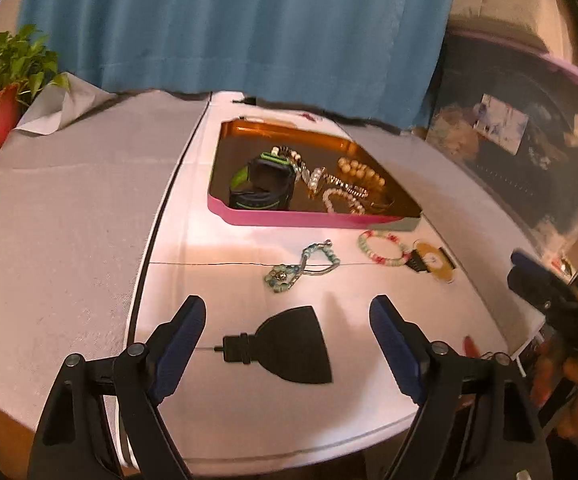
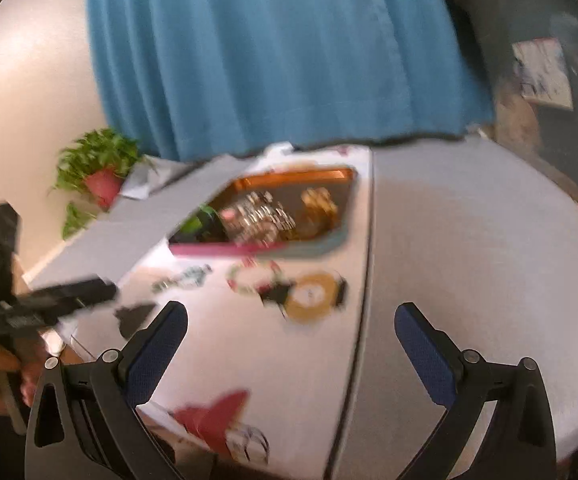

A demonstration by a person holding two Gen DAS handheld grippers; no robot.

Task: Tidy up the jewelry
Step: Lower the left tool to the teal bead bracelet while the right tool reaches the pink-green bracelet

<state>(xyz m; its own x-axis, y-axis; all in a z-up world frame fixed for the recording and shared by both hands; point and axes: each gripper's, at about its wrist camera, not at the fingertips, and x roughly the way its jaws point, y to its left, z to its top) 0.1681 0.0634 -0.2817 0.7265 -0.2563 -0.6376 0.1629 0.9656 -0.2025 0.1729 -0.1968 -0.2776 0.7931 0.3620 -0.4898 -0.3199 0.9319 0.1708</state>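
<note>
A pink-rimmed tray [image 1: 289,218] on the white table holds several bead bracelets [image 1: 343,200] and a black-and-green watch [image 1: 263,188]. In front of it lie a teal bead necklace [image 1: 301,266] and a green-and-pink bead bracelet [image 1: 385,246]. My left gripper [image 1: 289,320] is open and empty, hovering near the table's front edge, short of the necklace. My right gripper [image 2: 291,328] is open and empty; its view is blurred, with the tray [image 2: 225,249] and the bracelet [image 2: 255,278] ahead. The right gripper also shows at the right edge of the left wrist view [image 1: 545,292].
A black fan-shaped print [image 1: 289,346] and a gold disc print [image 1: 435,262] mark the table. A potted plant [image 1: 1,80] stands far left. A blue curtain [image 1: 249,32] hangs behind. A clear storage bin [image 1: 529,132] stands at right. Grey cloth [image 1: 57,208] covers the left side.
</note>
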